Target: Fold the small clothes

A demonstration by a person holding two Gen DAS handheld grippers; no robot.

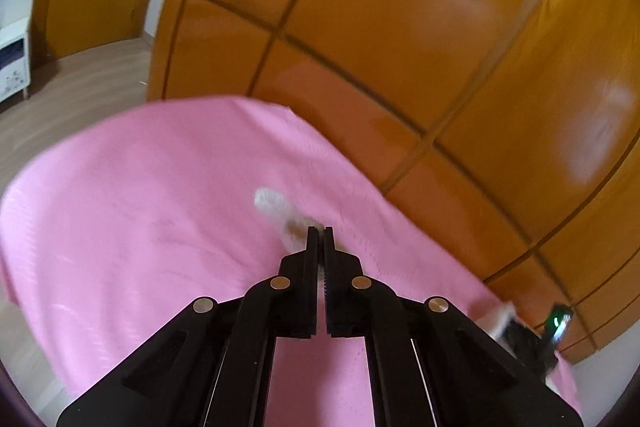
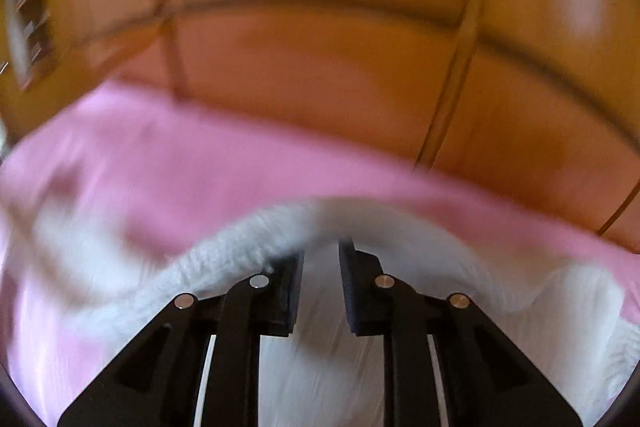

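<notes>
In the left wrist view my left gripper (image 1: 320, 229) is shut above a pink-covered table (image 1: 140, 187). A small white garment piece (image 1: 272, 201) lies just past its fingertips; whether a bit of it is pinched is unclear. In the right wrist view, which is blurred, my right gripper (image 2: 321, 247) is open by a narrow gap over a white knitted garment (image 2: 224, 259) on the pink cover (image 2: 200, 167). A thick fold of the garment drapes across the left finger (image 2: 290, 267). The other gripper (image 1: 528, 339) shows at the lower right of the left wrist view.
An orange wooden wardrobe (image 1: 400, 27) stands right behind the table. A wooden floor (image 1: 80, 83), a door and a white cabinet (image 1: 12, 59) are at the far left. The pink cover's far edge (image 1: 200, 103) drops off toward the floor.
</notes>
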